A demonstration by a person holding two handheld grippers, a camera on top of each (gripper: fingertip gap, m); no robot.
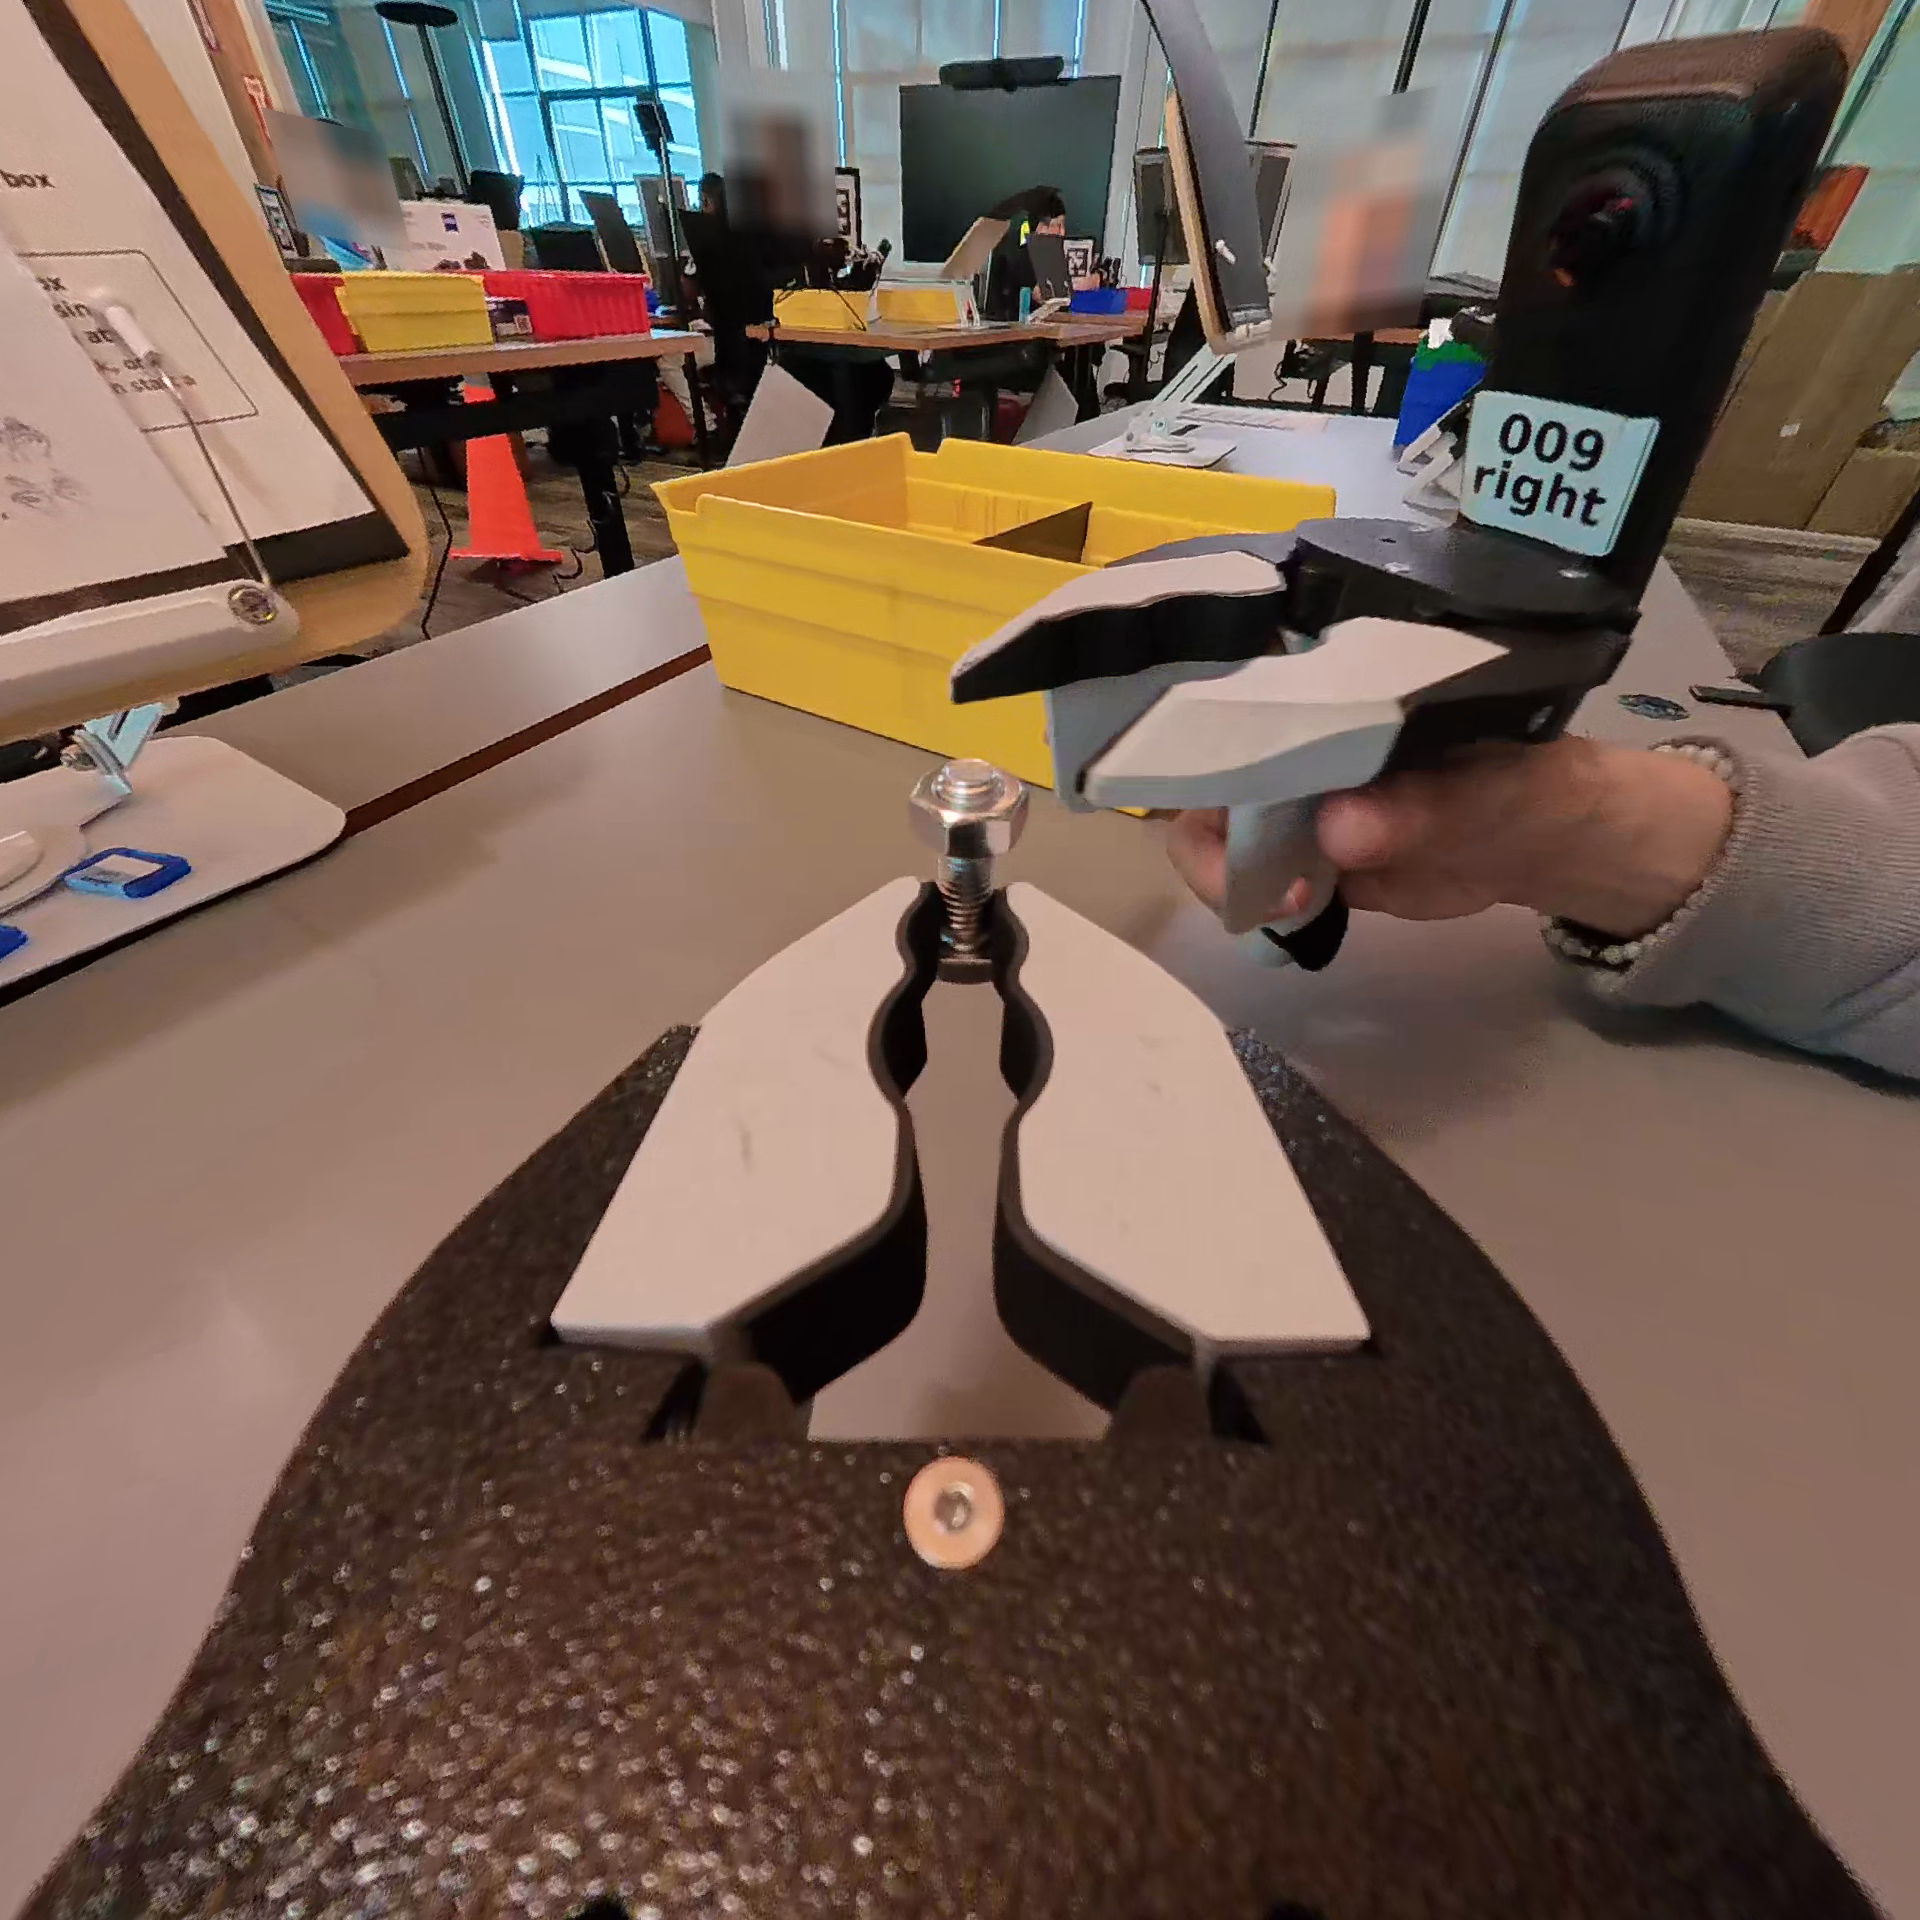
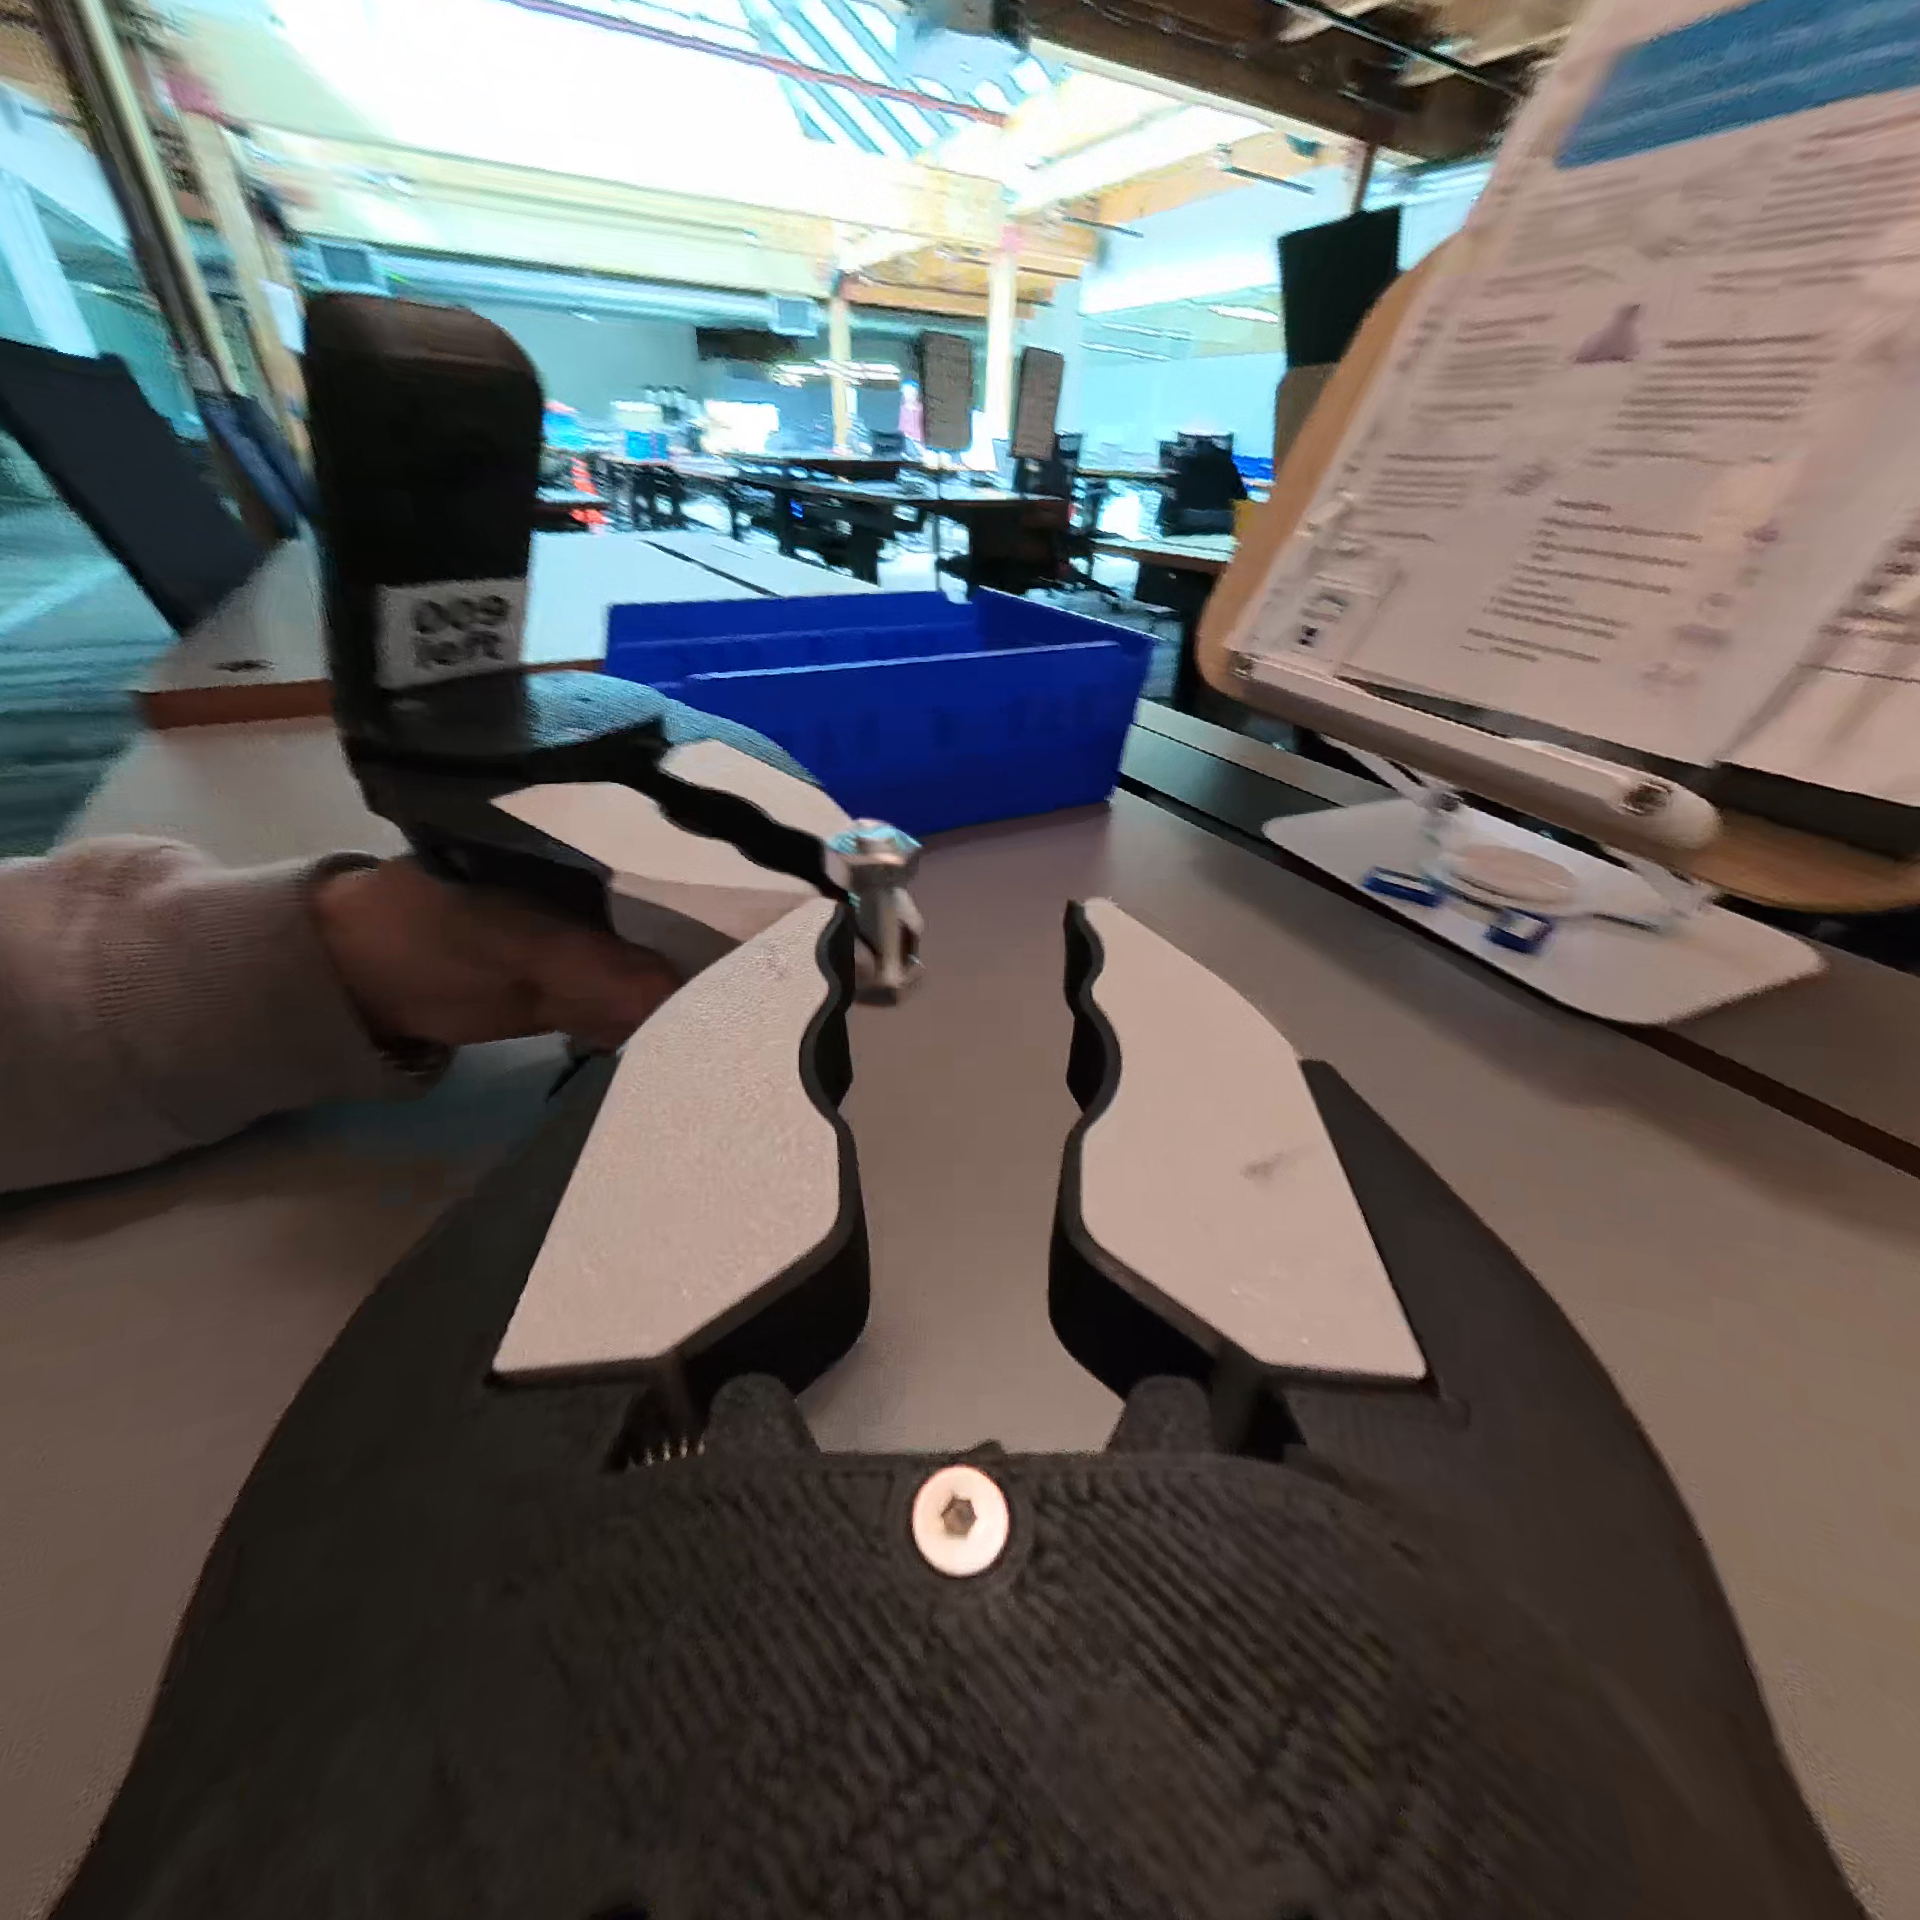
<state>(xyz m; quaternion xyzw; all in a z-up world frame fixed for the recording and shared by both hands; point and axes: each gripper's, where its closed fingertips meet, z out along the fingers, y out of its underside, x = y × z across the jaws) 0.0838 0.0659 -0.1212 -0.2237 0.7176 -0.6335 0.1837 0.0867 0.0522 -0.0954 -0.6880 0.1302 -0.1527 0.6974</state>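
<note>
while the left gripper (image 1: 961,914) is clamped on the threaded shank of a silver bolt (image 1: 964,883), holding it upright with a hex nut (image 1: 968,808) near its top end, the right gripper (image 1: 1023,717) hangs just to the right of the nut and slightly above it, its fingers apart and nothing between them. judged from this, working on the nut well would mean keeping the bolt still and vertical, bringing the open fingers level with the nut's flats rather than the thread below it, and squaring them on two opposite flats before any squeeze; a skewed bite would likely slip off the corners. in the right wrist view the bolt (image 2: 878,914) sits just ahead of that gripper's left fingertip (image 2: 821,935), off centre, so the right gripper (image 2: 961,935) looks in need of a shift toward the bolt.

under the bolt the counter (image 1: 520,935) is plain grey and matte. behind the bolt stands a yellow bin (image 1: 883,582); left of it a document stand (image 1: 156,468) with papers; a blue bin (image 2: 883,696) lies beyond it in the other view. farther behind is an open office with desks, red and yellow bins and an orange cone (image 1: 499,488).
</note>
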